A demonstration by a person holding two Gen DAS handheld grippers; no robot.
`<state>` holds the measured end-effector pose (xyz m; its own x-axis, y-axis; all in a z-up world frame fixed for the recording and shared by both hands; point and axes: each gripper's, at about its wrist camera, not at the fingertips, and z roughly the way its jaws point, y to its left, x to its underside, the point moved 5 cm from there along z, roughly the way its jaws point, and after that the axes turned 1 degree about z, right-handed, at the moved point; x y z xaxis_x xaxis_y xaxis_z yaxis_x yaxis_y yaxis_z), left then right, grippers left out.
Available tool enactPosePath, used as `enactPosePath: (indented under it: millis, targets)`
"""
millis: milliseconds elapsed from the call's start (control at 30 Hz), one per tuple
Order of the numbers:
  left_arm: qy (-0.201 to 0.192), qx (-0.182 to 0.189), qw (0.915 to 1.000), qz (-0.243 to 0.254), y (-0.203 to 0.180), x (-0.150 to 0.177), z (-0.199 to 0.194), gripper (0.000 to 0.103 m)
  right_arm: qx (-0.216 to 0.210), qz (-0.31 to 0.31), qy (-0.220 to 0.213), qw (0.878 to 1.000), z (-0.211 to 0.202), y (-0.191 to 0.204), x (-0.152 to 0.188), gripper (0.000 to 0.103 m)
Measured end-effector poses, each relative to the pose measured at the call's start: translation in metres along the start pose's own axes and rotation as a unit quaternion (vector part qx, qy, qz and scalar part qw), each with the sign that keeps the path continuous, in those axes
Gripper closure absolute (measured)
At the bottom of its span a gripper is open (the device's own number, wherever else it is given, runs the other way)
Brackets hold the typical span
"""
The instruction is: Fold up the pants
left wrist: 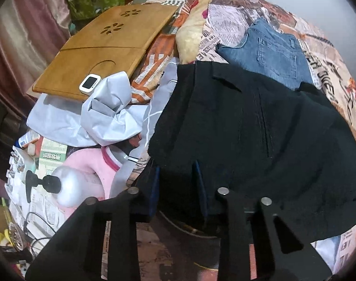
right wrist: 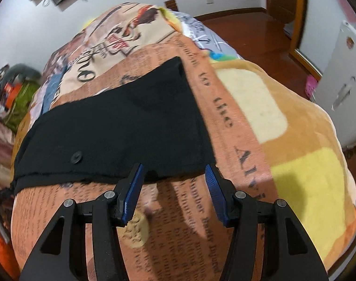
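Observation:
Black pants [left wrist: 248,128] lie spread on the newspaper-print bed cover [left wrist: 236,16]. In the left wrist view my left gripper [left wrist: 176,178] sits at their near left corner, its blue pads closed on a bunch of the black cloth. In the right wrist view the same pants [right wrist: 121,126] lie flat with a button [right wrist: 76,157] showing. My right gripper [right wrist: 174,171] stands open at their near edge. Its fingertips [right wrist: 137,175] just reach the hem, with only a little cloth between them.
Folded blue jeans [left wrist: 271,53] lie beyond the black pants. A wooden lap tray [left wrist: 103,46] with a small white device [left wrist: 90,84], a pale grey garment [left wrist: 107,114] and clutter fill the left. A yellow-and-tan plush blanket [right wrist: 295,140] lies right; beyond it are wooden floor [right wrist: 248,30] and a white cabinet [right wrist: 341,89].

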<state>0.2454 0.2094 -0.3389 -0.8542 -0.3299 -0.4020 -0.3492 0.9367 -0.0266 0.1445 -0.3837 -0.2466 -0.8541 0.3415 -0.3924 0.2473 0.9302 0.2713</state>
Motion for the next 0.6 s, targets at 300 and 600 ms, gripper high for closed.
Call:
enactPosePath:
  millis: [300,600]
  targets:
    - [-0.015,-0.004,0.9999,0.003,-0.004,-0.003,-0.01,0.084,0.004,-0.005,-0.001,1.0,0.015,0.002,-0.004,0.085]
    - [-0.078,-0.003,0.9964,0.034,-0.02,-0.026,-0.061,0.092,0.04,-0.063,-0.072,0.995,-0.018,0.015,-0.036,0.094]
